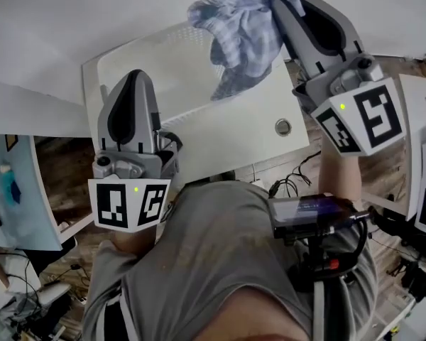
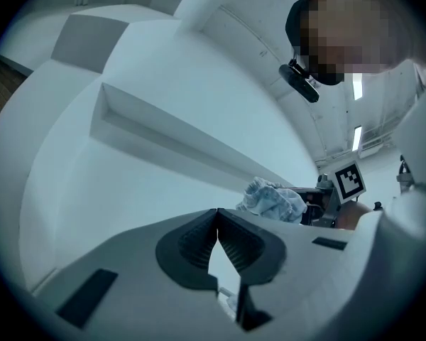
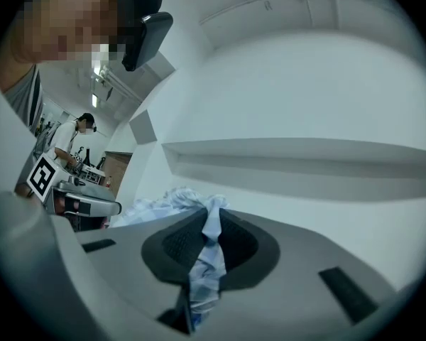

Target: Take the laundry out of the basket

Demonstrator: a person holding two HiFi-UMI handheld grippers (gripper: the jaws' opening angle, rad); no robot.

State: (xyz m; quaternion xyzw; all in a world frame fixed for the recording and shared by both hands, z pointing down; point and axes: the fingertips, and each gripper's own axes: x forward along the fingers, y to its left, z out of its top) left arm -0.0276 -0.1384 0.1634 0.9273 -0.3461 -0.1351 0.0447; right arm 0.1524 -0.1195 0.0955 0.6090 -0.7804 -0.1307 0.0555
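- Setting: a white table (image 1: 220, 141) against white walls, with a round cable port (image 1: 282, 126) in its top. A long recessed ledge (image 3: 305, 158) runs across the wall beyond both grippers.
- Right gripper (image 3: 206, 217): the jaws are clenched on a blue-and-white checked cloth (image 1: 238, 30), with only a narrow gap between them, filled by fabric.
- A twisted strip of the cloth runs down between the ribbed pads. The rest bunches past the tips and spills to the jaws' left side.
- In the head view the cloth hangs free from the jaw tips above the table's far part, clear of the surface.
- Left gripper (image 2: 217, 213): the jaws are fully closed, tip meeting tip, with nothing between the pads.
- Beyond the left jaws, to their right, the cloth and the right gripper's marker cube (image 2: 349, 180) are in sight, well apart from the tips.
- In the head view the left jaws point over the table's near-left part.
- Behind both grippers: the person's grey shirt (image 1: 213, 261), with cables (image 1: 291, 183) on the wooden floor under the table edge.
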